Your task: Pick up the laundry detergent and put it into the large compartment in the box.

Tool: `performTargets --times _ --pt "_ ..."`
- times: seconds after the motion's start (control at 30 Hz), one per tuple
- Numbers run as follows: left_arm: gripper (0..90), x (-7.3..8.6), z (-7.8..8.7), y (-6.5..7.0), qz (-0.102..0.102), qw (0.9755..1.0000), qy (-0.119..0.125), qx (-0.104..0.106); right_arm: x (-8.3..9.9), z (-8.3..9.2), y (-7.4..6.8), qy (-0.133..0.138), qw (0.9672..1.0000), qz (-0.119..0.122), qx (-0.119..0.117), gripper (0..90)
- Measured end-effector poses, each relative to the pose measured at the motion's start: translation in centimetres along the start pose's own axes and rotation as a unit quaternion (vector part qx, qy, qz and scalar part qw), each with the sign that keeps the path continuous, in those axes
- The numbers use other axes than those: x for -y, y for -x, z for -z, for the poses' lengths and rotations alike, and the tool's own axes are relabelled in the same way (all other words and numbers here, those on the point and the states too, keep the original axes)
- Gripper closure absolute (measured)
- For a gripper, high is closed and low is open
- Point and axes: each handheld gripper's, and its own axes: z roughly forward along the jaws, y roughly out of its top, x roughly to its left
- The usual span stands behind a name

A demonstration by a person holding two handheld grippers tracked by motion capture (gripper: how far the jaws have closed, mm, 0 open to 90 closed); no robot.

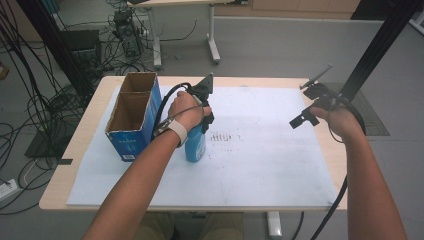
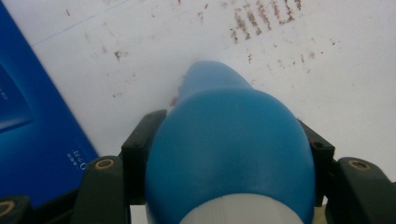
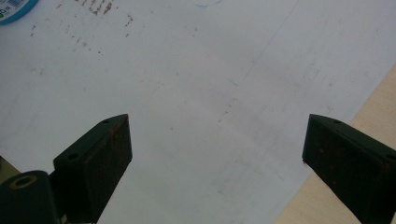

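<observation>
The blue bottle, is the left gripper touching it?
Touching. In the left gripper view, the left gripper has its black jaws pressed against both sides of the blue bottle, with no gap showing.

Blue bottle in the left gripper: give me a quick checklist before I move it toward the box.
1. Grip: left gripper fingers clamp the blue bottle on both sides: ok.
2. Bottle upright on the white sheet: ok.
3. Cardboard box compartments open on top, nothing seen inside: ok.
4. Right gripper open, nothing between its fingers, apart from the bottle: ok.
5. Bottle cap tight: cannot tell.
</observation>
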Motion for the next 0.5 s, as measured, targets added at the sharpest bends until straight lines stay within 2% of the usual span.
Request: performTargets --times 0.5 --pt "39.2 -0.03 0.02 0.02 0.000 1.0000 -0.001 -0.001 -0.06 0.00 -0.12 0.000 1.0000 0.001 0.000 8.1"
